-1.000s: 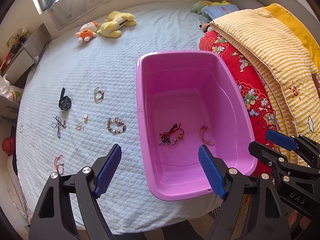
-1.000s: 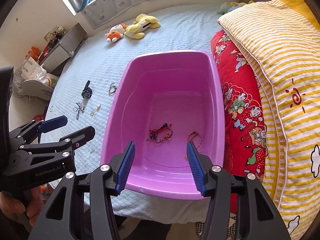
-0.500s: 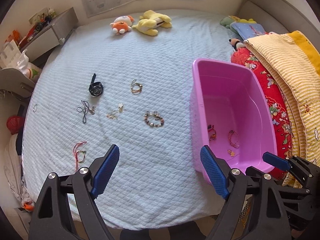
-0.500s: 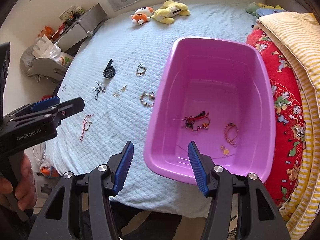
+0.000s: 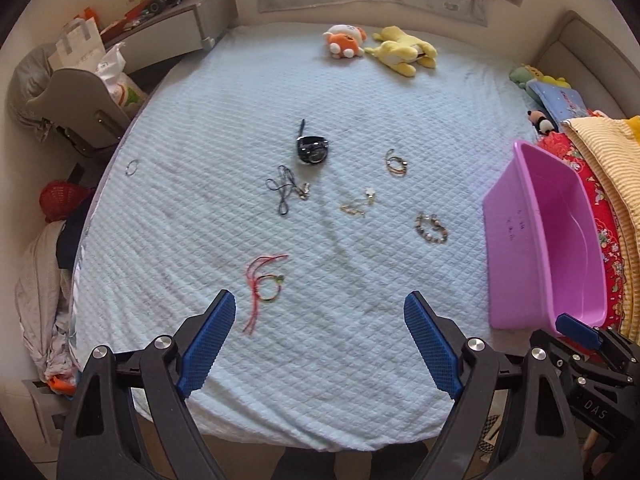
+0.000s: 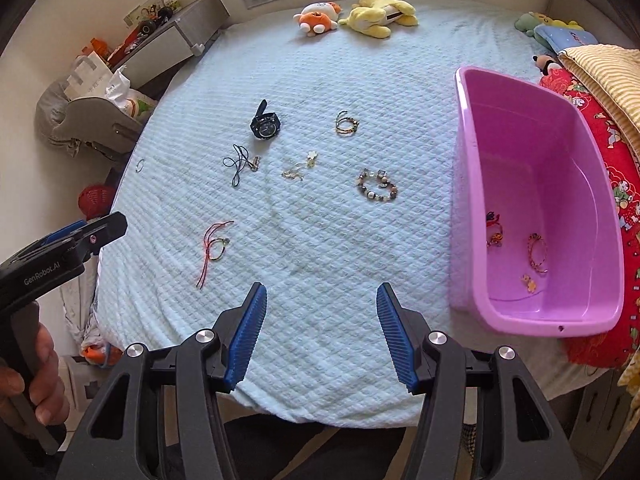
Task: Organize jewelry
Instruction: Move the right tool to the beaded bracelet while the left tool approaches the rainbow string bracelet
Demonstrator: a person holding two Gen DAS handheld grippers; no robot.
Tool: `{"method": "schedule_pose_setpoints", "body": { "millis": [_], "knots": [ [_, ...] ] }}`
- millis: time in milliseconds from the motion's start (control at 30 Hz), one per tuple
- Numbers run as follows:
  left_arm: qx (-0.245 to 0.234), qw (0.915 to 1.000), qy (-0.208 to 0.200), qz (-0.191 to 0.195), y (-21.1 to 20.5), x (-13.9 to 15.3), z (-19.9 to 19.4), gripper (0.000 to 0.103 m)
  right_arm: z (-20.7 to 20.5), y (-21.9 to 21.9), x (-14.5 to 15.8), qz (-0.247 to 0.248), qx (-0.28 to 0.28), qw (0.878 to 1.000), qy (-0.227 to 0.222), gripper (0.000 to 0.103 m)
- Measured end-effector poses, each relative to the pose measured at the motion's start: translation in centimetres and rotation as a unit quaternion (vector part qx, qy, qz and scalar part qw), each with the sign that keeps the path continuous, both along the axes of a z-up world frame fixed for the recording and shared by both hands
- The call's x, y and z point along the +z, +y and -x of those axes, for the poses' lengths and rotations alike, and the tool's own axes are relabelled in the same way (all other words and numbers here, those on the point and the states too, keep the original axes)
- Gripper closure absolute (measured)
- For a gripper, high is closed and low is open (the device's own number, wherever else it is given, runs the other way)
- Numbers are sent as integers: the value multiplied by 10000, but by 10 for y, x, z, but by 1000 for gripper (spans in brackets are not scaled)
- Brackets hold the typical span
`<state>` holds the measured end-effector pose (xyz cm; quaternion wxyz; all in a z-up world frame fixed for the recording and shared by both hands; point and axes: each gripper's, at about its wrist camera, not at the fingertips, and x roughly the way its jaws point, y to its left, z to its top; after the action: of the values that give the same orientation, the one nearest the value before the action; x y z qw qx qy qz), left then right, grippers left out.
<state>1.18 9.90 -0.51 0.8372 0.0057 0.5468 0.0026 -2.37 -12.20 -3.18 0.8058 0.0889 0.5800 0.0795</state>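
Several jewelry pieces lie on the pale blue bedspread: a red string bracelet [image 5: 264,280], a dark cord necklace [image 5: 286,192], a black watch [image 5: 313,148], a small gold chain [image 5: 358,204], a beaded bracelet [image 5: 431,229] and a wire bracelet [image 5: 396,165]. A pink tub [image 6: 536,208] at the right holds a red bracelet [image 6: 494,232], a woven bracelet [image 6: 536,252] and a small charm [image 6: 529,282]. My left gripper [image 5: 320,344] is open and empty above the bed's front edge. My right gripper [image 6: 322,332] is open and empty, left of the tub.
Plush toys [image 5: 380,48] lie at the far side of the bed. Folded red and yellow quilts [image 6: 600,92] are stacked behind the tub. A grey chair with bags [image 5: 76,96] and a shelf stand left of the bed. A thin ring [image 5: 132,167] lies near the left edge.
Both grippers have swung left, away from above the tub toward the loose jewelry on the bedspread. Both stay open and empty.
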Motion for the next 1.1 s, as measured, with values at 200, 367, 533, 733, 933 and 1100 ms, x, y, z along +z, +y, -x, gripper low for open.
{"method": "schedule_pose_setpoints", "body": {
  "millis": [200,367,533,733,933,1100],
  "knots": [
    [195,9997,163,-45,56,-33,12,18,4,35,-17,133,-303,9995,4,48],
    [433,9989,170,9,78,-54,15,11,3,46,-29,366,-212,9991,12,41],
    [770,9969,162,-9,85,-80,16,9,-13,39,-53,460,-106,9989,85,40],
    [1173,9926,311,-100,80,-122,18,9,-43,19,-96,462,52,9989,100,38],
    [1558,9874,182,-226,69,-156,16,7,-72,3,-137,565,319,9979,-69,38],
    [1708,9851,61,-212,68,-189,2,7,-93,-3,-171,613,348,9974,-171,38]
  ]
}}
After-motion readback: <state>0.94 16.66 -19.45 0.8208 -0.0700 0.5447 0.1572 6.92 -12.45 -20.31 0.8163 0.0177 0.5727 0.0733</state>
